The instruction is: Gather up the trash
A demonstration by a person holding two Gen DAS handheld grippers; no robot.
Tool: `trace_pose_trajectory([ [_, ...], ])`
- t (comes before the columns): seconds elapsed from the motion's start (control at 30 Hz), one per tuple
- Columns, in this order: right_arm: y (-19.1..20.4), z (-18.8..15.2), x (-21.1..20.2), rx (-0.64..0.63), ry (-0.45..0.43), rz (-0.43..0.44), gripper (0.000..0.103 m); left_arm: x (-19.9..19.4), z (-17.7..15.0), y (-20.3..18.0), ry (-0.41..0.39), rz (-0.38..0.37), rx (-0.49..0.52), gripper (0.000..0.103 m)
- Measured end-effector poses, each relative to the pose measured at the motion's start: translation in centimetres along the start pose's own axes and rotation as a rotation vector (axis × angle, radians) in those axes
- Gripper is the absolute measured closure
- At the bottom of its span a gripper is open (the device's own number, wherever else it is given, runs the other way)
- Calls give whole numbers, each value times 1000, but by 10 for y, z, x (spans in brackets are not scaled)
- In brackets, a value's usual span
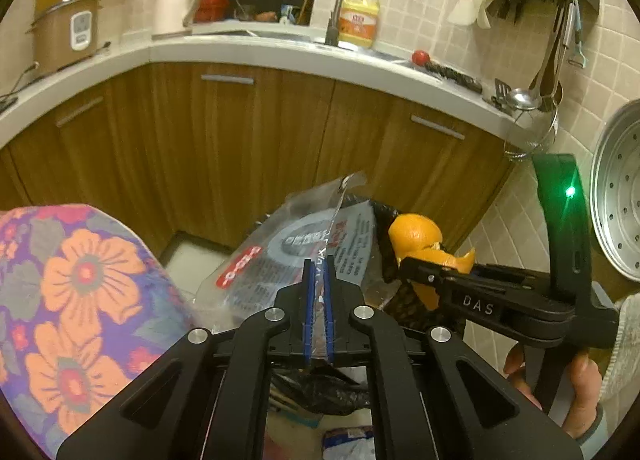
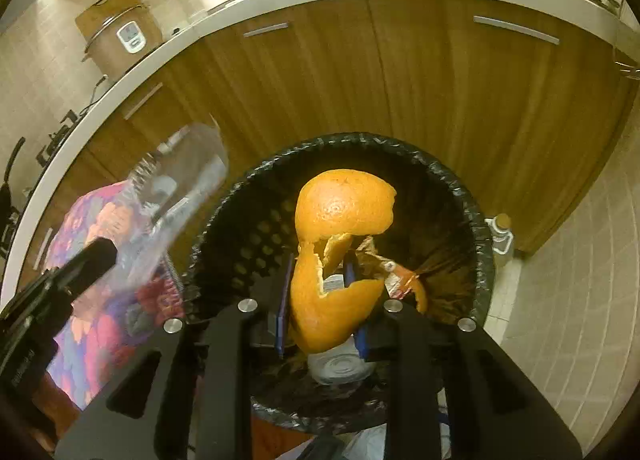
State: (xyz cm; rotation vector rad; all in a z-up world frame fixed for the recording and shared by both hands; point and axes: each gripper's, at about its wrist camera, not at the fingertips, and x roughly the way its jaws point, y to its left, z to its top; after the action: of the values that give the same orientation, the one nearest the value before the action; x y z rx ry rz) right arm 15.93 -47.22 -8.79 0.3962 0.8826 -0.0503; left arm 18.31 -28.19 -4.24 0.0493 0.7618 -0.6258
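Right wrist view: your right gripper (image 2: 320, 292) is closed on a curl of orange peel (image 2: 344, 220), with the blue pads pressed against its lower half, and it hangs directly over the mouth of the bin (image 2: 472, 196), which is lined with a black bag. The peel should be very light, springy and a little slick on its waxy outer skin. It looks partly torn, so a thin strip could rip; keep your hold on the broad lower lobe, as you have it. It is bright orange, dimpled, cupped at the top and ragged along the split edges.

In the left wrist view, your left gripper (image 1: 318, 288) is pinched nearly shut on the edge of a clear plastic wrapper (image 1: 296, 252), which sits just beside the bin on the left. Expect it to be nearly weightless, floppy and slippery, likely to slide between the pads, so grip over a fold. It is transparent, with grey and red printing and a crinkled upper flap. A floral cushion (image 1: 80, 300) lies to the left.
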Motion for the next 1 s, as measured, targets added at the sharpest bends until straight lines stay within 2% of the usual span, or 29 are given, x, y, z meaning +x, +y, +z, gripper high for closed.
trace_pose_trajectory([
  [0.07,-2,1,0,9,1,9,70,2,-1,-1,5,-10,1,97],
  [0.1,-2,2,0,11,0,11,66,3,-2,-2,6,-11,5,91],
  [0.13,-3,3,-1,11,-5,10,52,3,-2,-2,8,-8,10,83],
  [0.17,-5,3,-3,10,-11,8,45,2,-3,-2,6,-6,11,80],
  [0.2,-5,2,-5,6,-17,5,45,1,-3,-2,4,-5,13,75],
  [0.37,-3,-1,-15,6,-33,4,45,-17,-5,5,-7,-24,-3,72],
  [0.43,3,-3,-23,-7,-50,11,45,-30,-7,9,-27,-27,-11,67],
  [0.67,38,-14,-60,-94,-130,-5,45,-75,-14,23,-106,-30,-46,65],
  [1.0,97,-37,-113,-230,-249,-18,45,-138,-34,37,-227,15,-87,49],
])
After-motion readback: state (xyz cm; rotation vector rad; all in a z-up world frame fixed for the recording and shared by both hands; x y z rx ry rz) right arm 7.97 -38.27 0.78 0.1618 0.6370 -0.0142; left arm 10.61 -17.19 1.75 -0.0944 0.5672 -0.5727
